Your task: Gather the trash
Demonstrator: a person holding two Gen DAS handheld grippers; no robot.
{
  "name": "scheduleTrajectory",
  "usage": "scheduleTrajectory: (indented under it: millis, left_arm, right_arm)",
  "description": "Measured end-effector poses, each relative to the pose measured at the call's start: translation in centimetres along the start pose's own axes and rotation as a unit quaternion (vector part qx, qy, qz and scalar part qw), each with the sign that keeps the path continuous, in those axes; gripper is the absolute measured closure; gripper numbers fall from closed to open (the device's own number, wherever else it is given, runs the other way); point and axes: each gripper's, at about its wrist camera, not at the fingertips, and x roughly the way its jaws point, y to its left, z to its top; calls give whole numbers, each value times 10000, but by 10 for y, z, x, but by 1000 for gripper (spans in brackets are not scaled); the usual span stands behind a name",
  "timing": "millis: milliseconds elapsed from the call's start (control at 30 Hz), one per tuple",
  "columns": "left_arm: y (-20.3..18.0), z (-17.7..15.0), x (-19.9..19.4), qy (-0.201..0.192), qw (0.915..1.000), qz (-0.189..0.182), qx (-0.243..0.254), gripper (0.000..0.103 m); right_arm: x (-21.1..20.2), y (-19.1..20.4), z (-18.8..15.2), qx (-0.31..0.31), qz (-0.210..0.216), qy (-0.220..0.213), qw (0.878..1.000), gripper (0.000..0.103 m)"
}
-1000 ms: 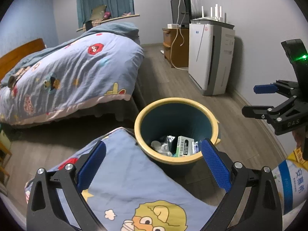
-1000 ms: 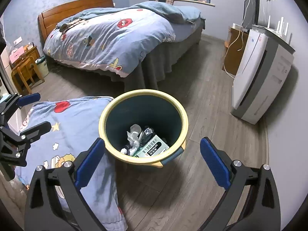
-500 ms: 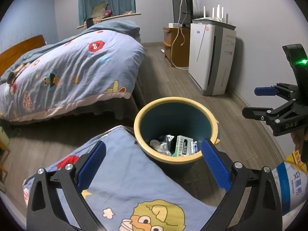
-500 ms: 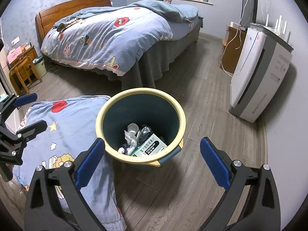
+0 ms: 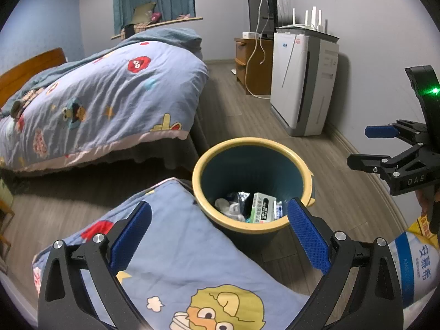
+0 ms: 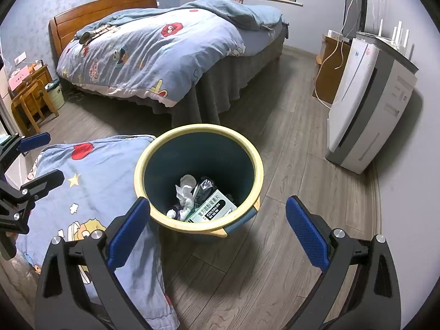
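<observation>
Dim, cool indoor light fills both views, with soft shadows under the bed (image 6: 154, 55) and behind the white air purifier (image 6: 368, 104). Both frames are sharp at centre, while fisheye bending curves walls and floor (image 6: 288, 143) toward black vignetted corners. A green indicator light (image 5: 435, 91) glares brightly in the left wrist view.

- The right tongs (image 6: 217, 236) hang wide apart and empty above a bin (image 6: 143, 177) with a yellow rim.
- Inside lie a green-and-white box (image 6: 213, 209) and crumpled white paper (image 6: 185, 192).
- A cartoon-print quilt (image 6: 90, 187) touches the bin's left side.
- The left tongs (image 6: 41, 156) show at the left edge, spread too.
- A bed (image 6: 154, 52) stands behind.
</observation>
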Motion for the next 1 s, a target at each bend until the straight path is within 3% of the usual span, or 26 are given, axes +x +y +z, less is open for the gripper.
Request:
scheduleTrajectory:
  millis: [1000]
  left_arm:
    - [-2, -1, 4, 70, 10000, 31, -5, 5]
  right_arm:
    - [-3, 2, 2, -13, -53, 25, 10000, 6]
